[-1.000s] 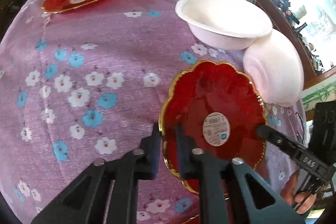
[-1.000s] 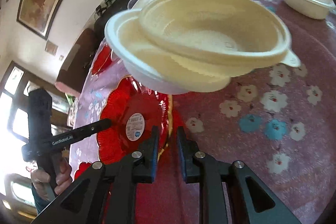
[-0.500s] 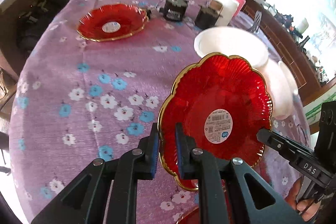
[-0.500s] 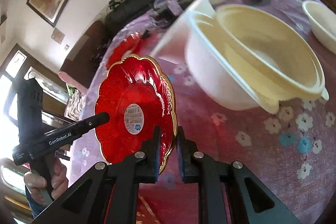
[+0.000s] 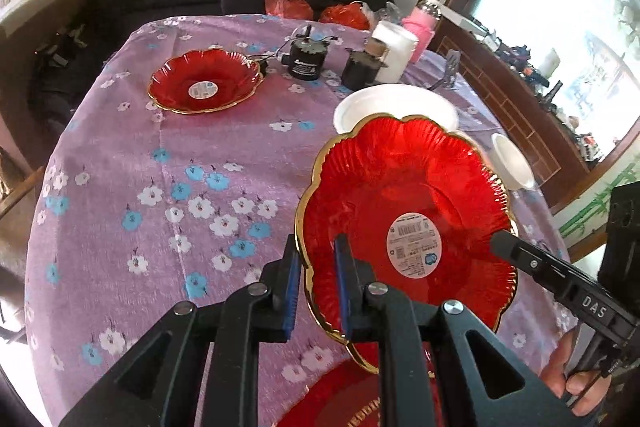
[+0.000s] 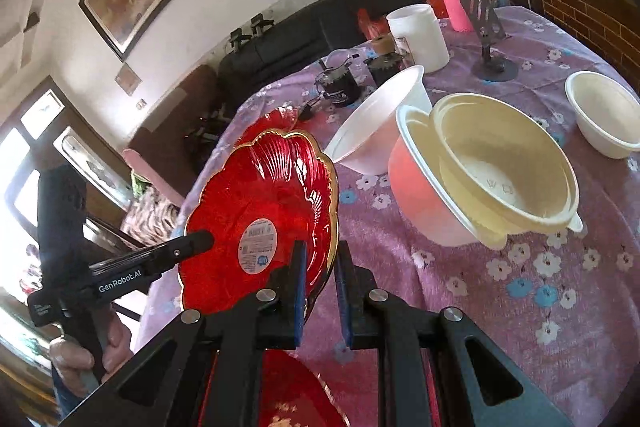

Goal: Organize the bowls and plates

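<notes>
A red glass plate (image 5: 400,195) with a gold scalloped rim and a white label hangs tilted above the table, held at two opposite edges. My left gripper (image 5: 316,267) is shut on its near-left rim. My right gripper (image 6: 320,267) is shut on the opposite rim, with the same plate (image 6: 260,195) standing nearly on edge in its view. A second red plate (image 5: 206,87) lies flat at the far left of the table. A third red plate (image 5: 352,399) lies below the held one. A white bowl (image 5: 396,103) sits behind it. Nested cream bowls (image 6: 500,179) rest on the cloth at the right.
The table wears a purple flowered cloth (image 5: 180,187). At its far side stand two black devices (image 5: 306,59), a white cup (image 5: 394,51), a pink bottle (image 5: 420,27) and a phone stand (image 6: 490,39). Another white bowl (image 6: 604,115) sits far right. A black sofa lies beyond.
Both grippers have risen with the red plate between them, lifting it clear of the cloth and the bowls. More of the table and room has come into view.
</notes>
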A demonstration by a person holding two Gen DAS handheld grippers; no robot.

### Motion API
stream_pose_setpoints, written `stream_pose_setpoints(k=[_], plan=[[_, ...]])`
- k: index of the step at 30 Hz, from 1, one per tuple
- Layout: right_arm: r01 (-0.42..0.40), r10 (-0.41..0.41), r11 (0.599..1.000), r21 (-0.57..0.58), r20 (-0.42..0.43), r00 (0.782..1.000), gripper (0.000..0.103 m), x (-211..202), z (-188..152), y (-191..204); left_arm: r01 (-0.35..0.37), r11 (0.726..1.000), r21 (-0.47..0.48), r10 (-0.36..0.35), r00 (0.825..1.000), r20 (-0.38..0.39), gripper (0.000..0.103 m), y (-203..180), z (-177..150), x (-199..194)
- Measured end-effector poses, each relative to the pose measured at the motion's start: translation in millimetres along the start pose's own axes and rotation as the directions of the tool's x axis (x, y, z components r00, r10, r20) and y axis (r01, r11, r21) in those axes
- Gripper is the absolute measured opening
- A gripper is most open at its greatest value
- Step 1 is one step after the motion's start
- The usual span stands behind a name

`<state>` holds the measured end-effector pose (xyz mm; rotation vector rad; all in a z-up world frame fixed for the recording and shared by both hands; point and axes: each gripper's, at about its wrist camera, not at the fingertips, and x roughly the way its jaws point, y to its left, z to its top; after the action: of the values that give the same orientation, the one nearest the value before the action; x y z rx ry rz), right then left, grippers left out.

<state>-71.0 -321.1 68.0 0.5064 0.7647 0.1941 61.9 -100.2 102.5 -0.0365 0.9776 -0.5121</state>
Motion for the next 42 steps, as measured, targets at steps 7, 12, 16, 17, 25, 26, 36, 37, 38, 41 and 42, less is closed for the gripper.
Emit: stream_pose_setpoints(k=[7, 12, 16, 17, 25, 26, 36, 37, 38, 41, 42], plan=[[-0.074, 0.074, 0.997, 0.012, -0.051, 0.996, 0.015, -15.6, -30.7, 1.0, 0.024, 1.0, 0.02, -0.024, 0.999, 0.024, 0.014, -1.1, -36.8, -33.8], [-0.116, 0.118, 0.993, 0.017, -0.095, 0.989, 0.015, -18.6, -55.0, 5.4, 0.046, 0.999, 0.012, -0.047, 0.998, 0.043, 0.02, 3.6, -64.1, -52.7], [-0.131, 0.131, 0.991, 0.009, -0.123, 0.984, 0.015, -20.5, -70.6, 9.7, 0.051, 0.999, 0.008, -0.052, 0.998, 0.044, 0.022, 6.9, -84.8, -59.9], [-0.133, 0.134, 0.991, 0.014, -0.126, 0.983, 0.015, -21.1, -73.1, 8.9, 0.055, 0.998, 0.007, -0.055, 0.998, 0.041, 0.022, 7.6, -88.7, -59.6], [-0.126, 0.128, 0.992, 0.024, -0.169, 0.977, 0.015, -23.1, -96.0, 1.5, 0.071, 0.998, -0.004, -0.071, 0.997, -0.01, 0.022, 10.0, -123.4, -48.2], [-0.122, 0.124, 0.992, 0.022, -0.178, 0.976, 0.015, -22.5, -99.7, 0.2, 0.067, 0.998, 0.0, -0.067, 0.998, -0.014, 0.022, 9.5, -126.5, -46.8], [-0.114, 0.12, 0.993, 0.041, -0.21, 0.97, 0.015, -20.4, -116.8, -6.1, 0.08, 0.997, -0.014, -0.08, 0.995, -0.053, 0.022, 9.5, -144.6, -36.1], [-0.115, 0.121, 0.993, 0.04, -0.212, 0.97, 0.015, -20.0, -117.0, -5.4, 0.075, 0.997, -0.014, -0.076, 0.996, -0.053, 0.022, 9.9, -145.4, -35.8], [-0.118, 0.124, 0.992, 0.041, -0.214, 0.969, 0.015, -19.3, -117.2, -5.2, 0.072, 0.997, -0.014, -0.073, 0.996, -0.053, 0.022, 10.2, -145.9, -35.6], [-0.117, 0.123, 0.992, 0.038, -0.214, 0.969, 0.015, -18.6, -116.9, -4.8, 0.074, 0.997, -0.016, -0.075, 0.996, -0.057, 0.022, 10.6, -145.8, -35.3], [-0.118, 0.123, 0.992, 0.038, -0.215, 0.969, 0.015, -18.0, -116.8, -5.0, 0.074, 0.997, -0.016, -0.075, 0.995, -0.059, 0.022, 10.7, -146.3, -35.0]])
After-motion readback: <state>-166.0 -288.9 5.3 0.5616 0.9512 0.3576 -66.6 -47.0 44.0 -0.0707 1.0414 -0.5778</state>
